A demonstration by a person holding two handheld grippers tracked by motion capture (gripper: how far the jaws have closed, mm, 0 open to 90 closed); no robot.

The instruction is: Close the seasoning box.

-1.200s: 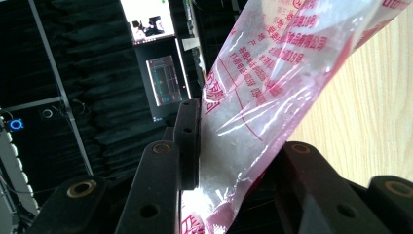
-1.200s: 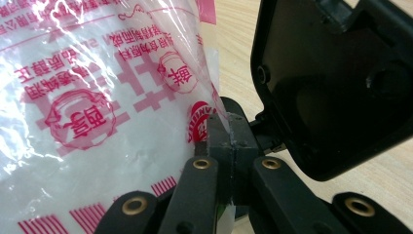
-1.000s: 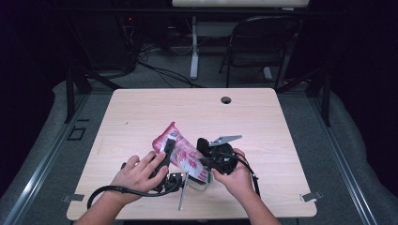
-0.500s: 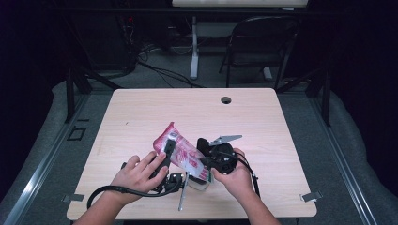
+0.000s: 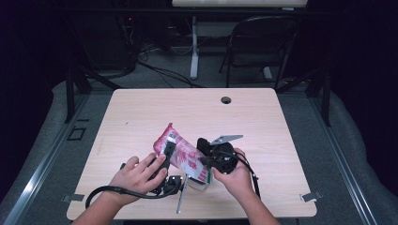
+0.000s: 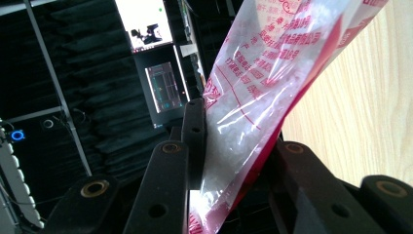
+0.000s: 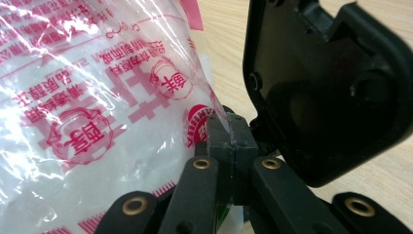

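Note:
A clear plastic bag [image 5: 184, 153] with red print, full of white granules, is held off the table [image 5: 141, 112] near its front edge, between both grippers. My left gripper [image 5: 169, 147] has the bag's fat body [image 6: 263, 87] between its jaws. They have just been closing, and one pad [image 6: 195, 131] presses into the plastic. In the left gripper view my left gripper [image 6: 239, 130] points up along the bag. My right gripper [image 5: 204, 162] is shut, its tips [image 7: 229, 130] pinching the bag's [image 7: 97, 97] thin edge.
A round cable hole [image 5: 226, 100] sits in the far part of the wooden table. A black chair [image 5: 263, 42] and floor cables lie beyond the far edge. In the right gripper view a black housing [image 7: 331, 87] looms close at the right.

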